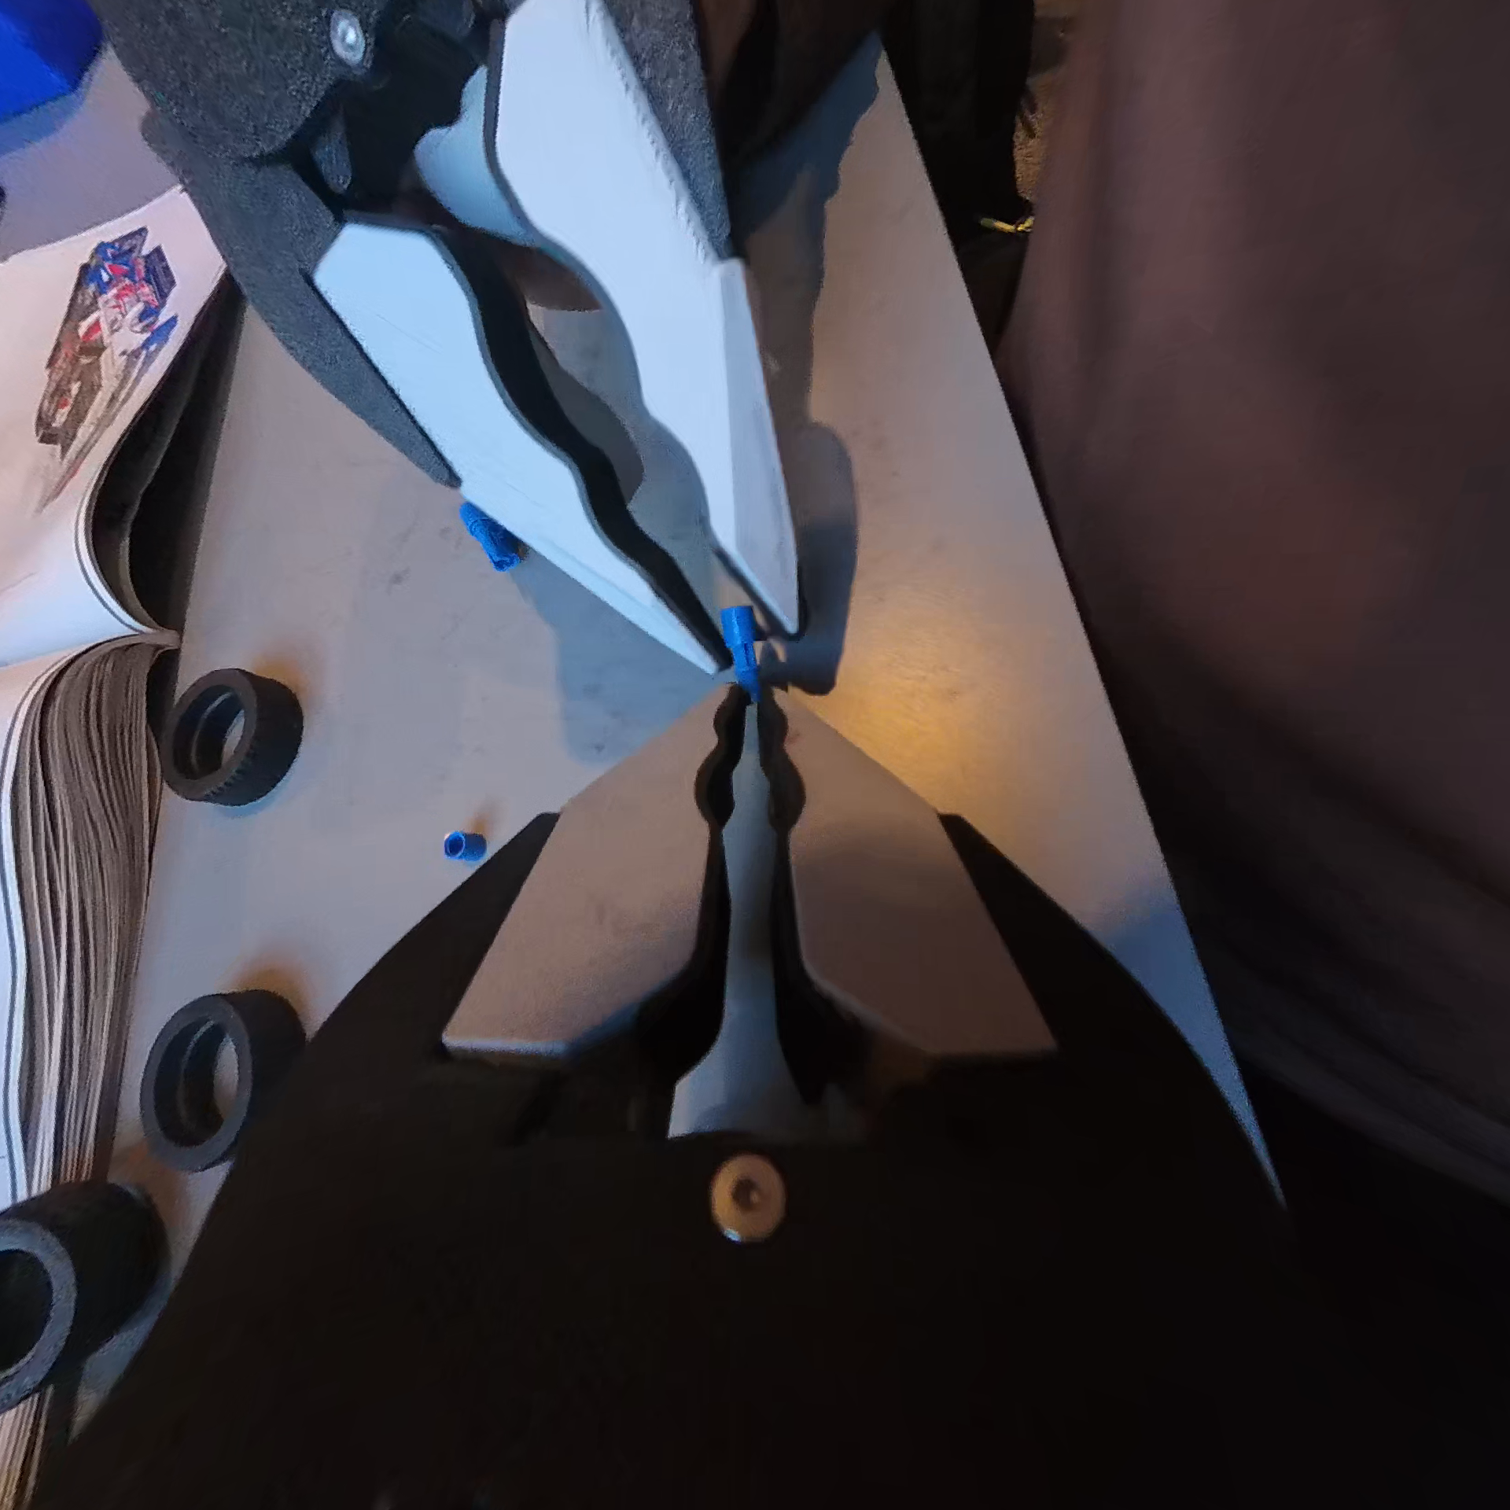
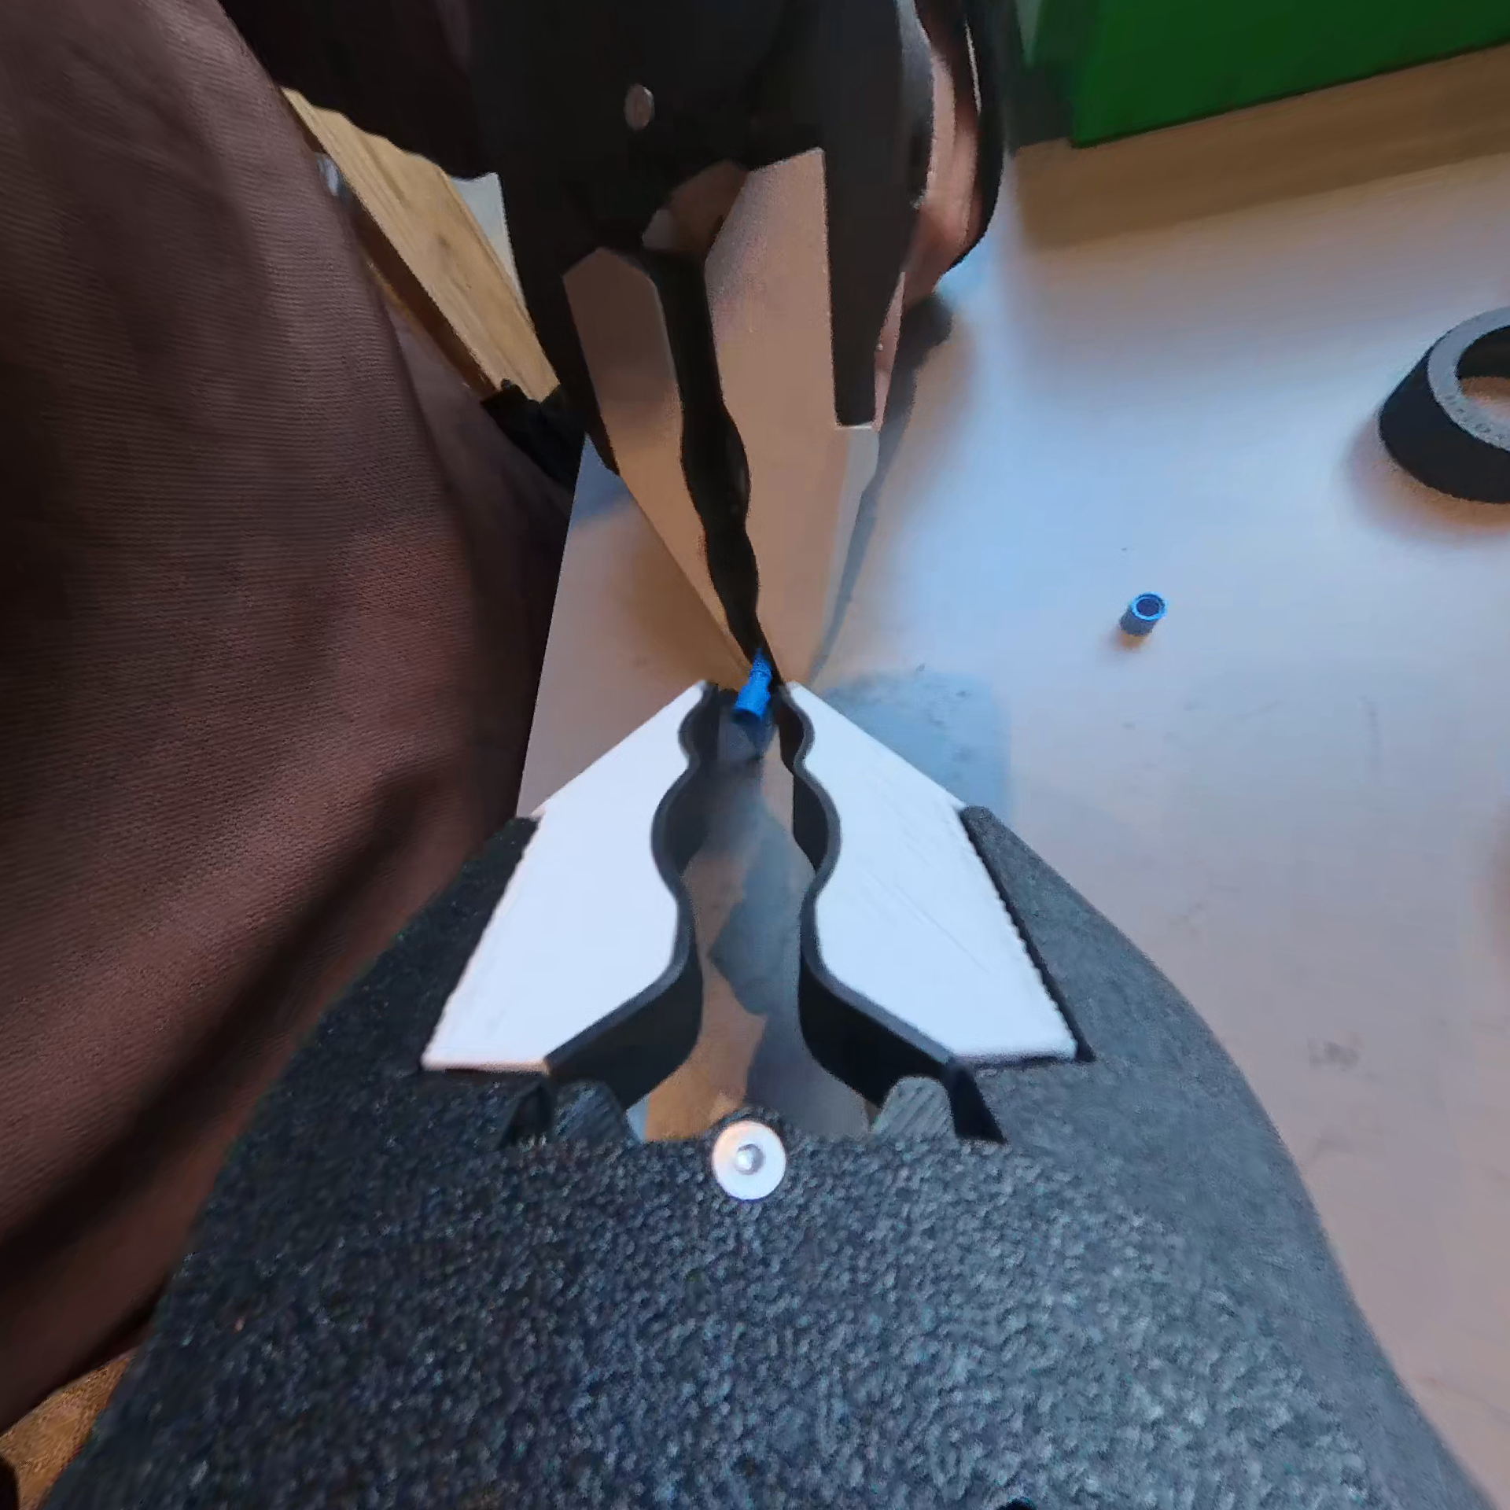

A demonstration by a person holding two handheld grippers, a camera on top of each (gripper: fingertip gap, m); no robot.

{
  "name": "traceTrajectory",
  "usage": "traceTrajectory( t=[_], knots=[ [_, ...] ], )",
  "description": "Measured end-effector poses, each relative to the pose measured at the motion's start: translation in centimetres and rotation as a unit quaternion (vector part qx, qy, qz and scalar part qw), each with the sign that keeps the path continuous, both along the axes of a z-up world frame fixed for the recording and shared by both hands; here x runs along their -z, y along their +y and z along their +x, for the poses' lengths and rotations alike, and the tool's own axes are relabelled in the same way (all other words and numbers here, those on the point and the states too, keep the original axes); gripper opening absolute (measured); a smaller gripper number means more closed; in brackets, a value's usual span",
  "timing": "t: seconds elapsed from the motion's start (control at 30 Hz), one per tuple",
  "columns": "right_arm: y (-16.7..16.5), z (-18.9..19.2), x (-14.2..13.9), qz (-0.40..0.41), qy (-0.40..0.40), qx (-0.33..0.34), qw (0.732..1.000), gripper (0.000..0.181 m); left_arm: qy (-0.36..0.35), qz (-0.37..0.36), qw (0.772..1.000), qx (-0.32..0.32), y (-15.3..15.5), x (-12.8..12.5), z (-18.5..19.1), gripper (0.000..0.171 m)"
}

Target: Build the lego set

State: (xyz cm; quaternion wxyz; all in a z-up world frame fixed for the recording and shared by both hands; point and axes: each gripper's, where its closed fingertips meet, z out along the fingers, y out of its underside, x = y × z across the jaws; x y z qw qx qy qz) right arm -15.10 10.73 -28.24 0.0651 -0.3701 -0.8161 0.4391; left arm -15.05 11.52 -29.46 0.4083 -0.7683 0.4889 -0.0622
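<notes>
Between the two sets of fingertips, just above the table, a small blue pin is held. The left gripper has its fingers pressed almost together on one end of the pin, and I judge this firm pinch is to keep the tiny piece from turning. The right gripper meets it tip to tip from the opposite side. Its fingers stand a little spread around the other end, and I cannot tell if they really press it; maybe it comes to take over the pin or to align it.

On the left side lie a blue bush and another blue piece, near black tyres and an open instruction booklet, probably kept close for the next steps. The table is pale and smooth, with warm light. Dark brown cloth hangs at its edge, and a green box stands far behind.
</notes>
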Motion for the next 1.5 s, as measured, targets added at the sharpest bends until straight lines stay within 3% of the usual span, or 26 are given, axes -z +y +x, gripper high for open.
traceTrajectory(
  t=[0.23, 0.33, 0.37, 0.47, 0.57, 0.77, 0.93, 1.0, 1.1, 1.13, 1.27, 1.4, 1.5],
  knots=[
    [1.7, 0.8, -1.0, 0.022, 0.021, 0.027, 0.999, 0.000, -0.021, -0.032, 0.999, -0.004, 0.0, 0.0, -0.1, 0.000],
    [1.4, 0.4, -0.6, 0.020, -0.011, 0.052, 0.998, 0.032, -0.034, -0.053, 0.998, -0.007, 0.1, 0.0, -0.2, 0.000],
    [1.2, 0.2, -0.5, 0.018, -0.019, 0.057, 0.998, 0.033, -0.035, -0.057, 0.998, -0.011, 0.2, 0.0, -0.3, 0.000],
    [0.9, -0.3, -0.2, 0.042, -0.004, 0.062, 0.997, 0.008, -0.041, -0.071, 0.997, -0.016, 0.2, 0.0, -0.4, 0.000],
    [0.9, -0.7, 0.0, 0.046, 0.002, 0.072, 0.996, 0.008, -0.042, -0.080, 0.995, -0.030, 0.1, -0.2, -0.8, 0.000],
    [1.1, -1.3, -2.1, -0.100, -0.009, 0.098, 0.990, 0.007, -0.145, -0.036, 0.986, -0.079, 0.9, -3.5, -1.4, 0.002],
    [2.4, -1.9, -6.9, -0.306, 0.004, 0.111, 0.945, 0.007, -0.262, -0.072, 0.956, -0.107, 0.9, -5.3, -1.6, 0.020],
    [2.4, -1.9, -7.5, -0.333, 0.009, 0.105, 0.937, 0.007, -0.313, -0.070, 0.940, -0.113, 1.4, -6.6, -1.4, 0.022],
    [1.9, -2.1, -7.2, -0.311, 0.025, 0.098, 0.945, 0.007, -0.346, -0.066, 0.929, -0.110, 1.7, -7.5, -1.1, 0.013],
    [1.7, -2.1, -7.2, -0.304, 0.028, 0.095, 0.948, 0.007, -0.345, -0.064, 0.930, -0.107, 1.6, -7.4, -1.1, 0.003],
    [1.8, -2.1, -7.0, -0.290, 0.032, 0.091, 0.952, 0.007, -0.323, -0.047, 0.938, -0.121, 1.9, -7.1, -1.4, 0.002],
    [2.6, -2.1, -4.2, -0.173, 0.000, 0.103, 0.980, 0.007, -0.172, -0.062, 0.973, -0.140, 1.9, -3.7, -2.0, 0.001],
    [4.1, -2.1, -2.7, -0.043, 0.015, 0.116, 0.992, 0.000, -0.051, -0.122, 0.982, -0.139, 1.3, 0.1, -2.6, 0.002]
  ],
)
